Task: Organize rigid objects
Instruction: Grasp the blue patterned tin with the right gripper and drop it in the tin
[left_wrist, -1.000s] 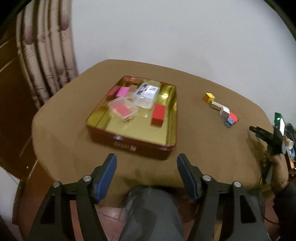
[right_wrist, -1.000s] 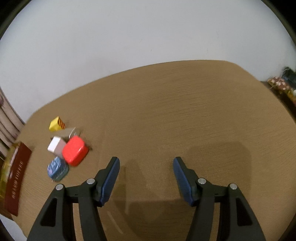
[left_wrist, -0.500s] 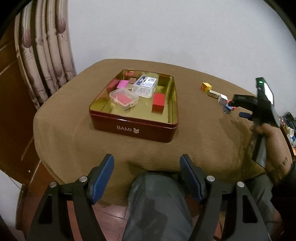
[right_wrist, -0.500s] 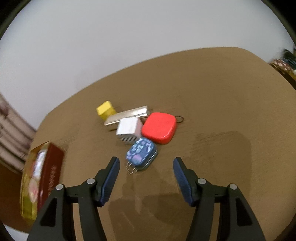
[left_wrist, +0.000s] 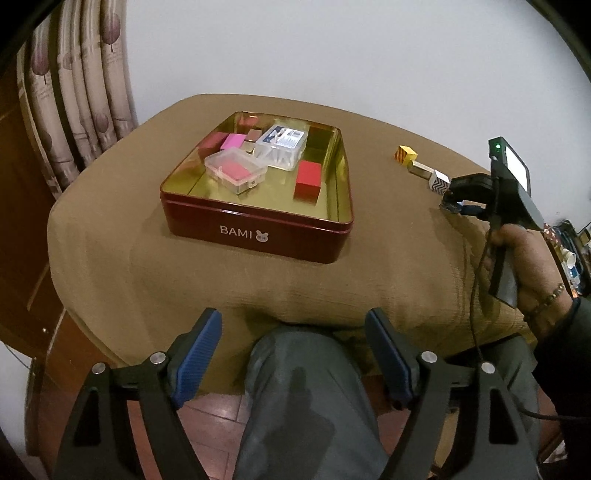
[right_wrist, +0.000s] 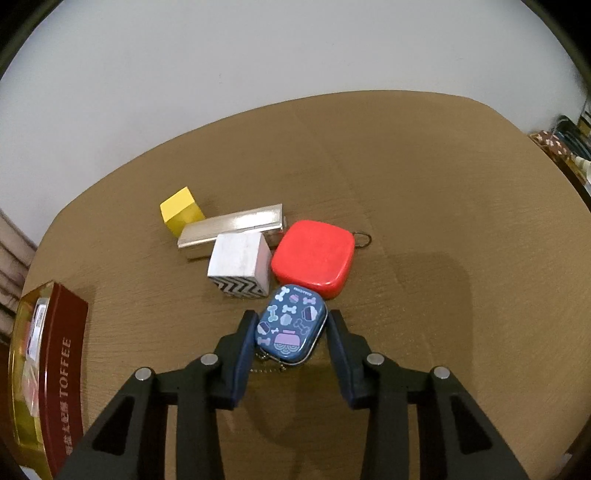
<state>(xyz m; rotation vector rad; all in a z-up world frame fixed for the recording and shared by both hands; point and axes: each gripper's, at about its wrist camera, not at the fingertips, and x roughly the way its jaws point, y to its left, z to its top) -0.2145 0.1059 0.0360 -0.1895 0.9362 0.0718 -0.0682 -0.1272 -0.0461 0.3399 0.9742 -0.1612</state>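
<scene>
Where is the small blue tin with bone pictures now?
In the right wrist view, the blue tin lies between the right gripper pads, touching the red case, near the zigzag box.

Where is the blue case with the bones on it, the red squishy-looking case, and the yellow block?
blue case (right_wrist: 291, 325): right wrist view, on its patterned lid.
red case (right_wrist: 314, 254): right wrist view, middle of its top.
yellow block (right_wrist: 179, 208): right wrist view, on its top face.

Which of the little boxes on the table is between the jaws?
The small blue tin with bones and cupcakes; it alone lies between the right gripper's jaws, with a bead chain dangling.
</scene>
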